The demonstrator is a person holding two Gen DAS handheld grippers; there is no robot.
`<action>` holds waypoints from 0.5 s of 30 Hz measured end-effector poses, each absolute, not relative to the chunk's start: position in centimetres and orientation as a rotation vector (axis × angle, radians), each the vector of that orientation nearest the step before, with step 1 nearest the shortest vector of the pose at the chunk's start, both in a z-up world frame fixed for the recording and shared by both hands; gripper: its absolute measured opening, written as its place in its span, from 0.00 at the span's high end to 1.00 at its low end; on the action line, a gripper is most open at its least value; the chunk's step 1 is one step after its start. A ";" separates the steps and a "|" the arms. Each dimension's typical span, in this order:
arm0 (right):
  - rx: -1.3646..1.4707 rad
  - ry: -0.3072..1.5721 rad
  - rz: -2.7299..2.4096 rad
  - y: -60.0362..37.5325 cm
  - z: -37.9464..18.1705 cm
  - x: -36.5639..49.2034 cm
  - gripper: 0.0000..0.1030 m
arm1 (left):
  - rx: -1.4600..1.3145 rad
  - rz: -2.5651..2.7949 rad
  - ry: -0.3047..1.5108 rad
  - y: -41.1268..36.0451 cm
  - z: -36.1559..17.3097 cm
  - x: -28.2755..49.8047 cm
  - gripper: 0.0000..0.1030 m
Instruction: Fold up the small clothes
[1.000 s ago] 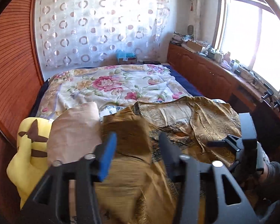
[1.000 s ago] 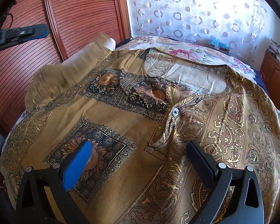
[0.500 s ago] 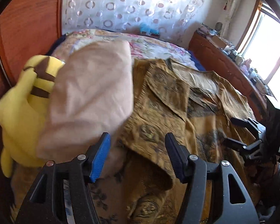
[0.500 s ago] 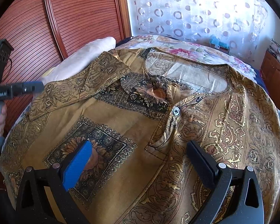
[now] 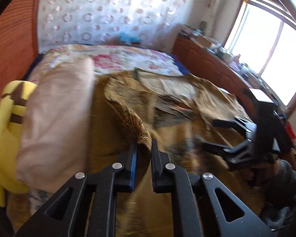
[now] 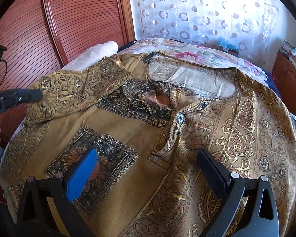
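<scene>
**Sleeve fold, bed**

Bed (image 5: 128,57) carries the shirt (image 6: 148,138), spread front-up. Your left tool (image 5: 143,148) pinches the sleeve (image 6: 73,90), lifted to fold inward. Right tool (image 6: 148,169) hovers wide over the chest, gripping nothing.

Legible text: almost none. One marking only: pale rounded characters, resembling "00", on the dark body of the left gripper (image 6: 19,96) at the left edge of the right wrist view; cut off by the frame and too partial to read as a word or number. The gold patterned shirt (image 6: 148,138) carries ornament only, no lettering. Boxes on the wooden sideboard (image 5: 207,59) are too blurred to read.
</scene>
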State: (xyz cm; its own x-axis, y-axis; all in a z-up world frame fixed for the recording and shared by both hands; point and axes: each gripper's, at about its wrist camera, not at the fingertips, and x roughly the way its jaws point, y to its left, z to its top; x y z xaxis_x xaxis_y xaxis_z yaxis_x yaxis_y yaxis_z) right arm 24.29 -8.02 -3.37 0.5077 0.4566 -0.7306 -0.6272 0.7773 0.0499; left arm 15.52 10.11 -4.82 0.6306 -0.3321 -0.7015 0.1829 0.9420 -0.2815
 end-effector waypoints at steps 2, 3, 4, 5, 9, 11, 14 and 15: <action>-0.216 0.805 0.659 -8.4 -3.3 24.4 0.02 | -0.189 -0.331 0.869 9.2 -5.3 15.6 0.73; -0.207 0.805 0.661 -8.6 -3.2 24.4 0.02 | -0.185 -0.345 0.877 8.9 -5.6 15.6 0.72; -0.196 0.812 0.662 -8.8 -3.2 24.5 0.02 | -0.182 -0.356 0.881 8.6 -5.8 15.4 0.71; -0.195 0.817 0.661 -8.9 -3.2 24.6 0.02 | -0.182 -0.366 0.886 8.5 -6.0 15.3 0.68; -0.185 0.800 0.633 -9.8 -2.1 25.2 0.02 | -0.203 -0.400 0.914 8.3 -6.9 14.5 0.63; -0.175 0.784 0.632 -10.0 -1.1 25.6 0.02 | -0.202 -0.401 0.925 8.1 -7.3 14.1 0.62; -0.182 0.747 0.638 -9.6 0.6 25.8 0.04 | -0.197 -0.389 0.928 8.4 -7.6 13.5 0.62; -0.179 0.740 0.652 -9.3 1.2 25.9 0.05 | -0.198 -0.387 0.925 8.6 -7.6 13.4 0.62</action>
State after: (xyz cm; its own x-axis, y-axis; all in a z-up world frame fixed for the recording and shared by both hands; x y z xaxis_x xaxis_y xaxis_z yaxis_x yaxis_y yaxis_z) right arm 25.88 -9.29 1.15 0.5533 0.4872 -0.6756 -0.6091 0.7899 0.0708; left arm 13.36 8.58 -7.57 0.5394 -0.4068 -0.7372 0.2391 0.9135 -0.3291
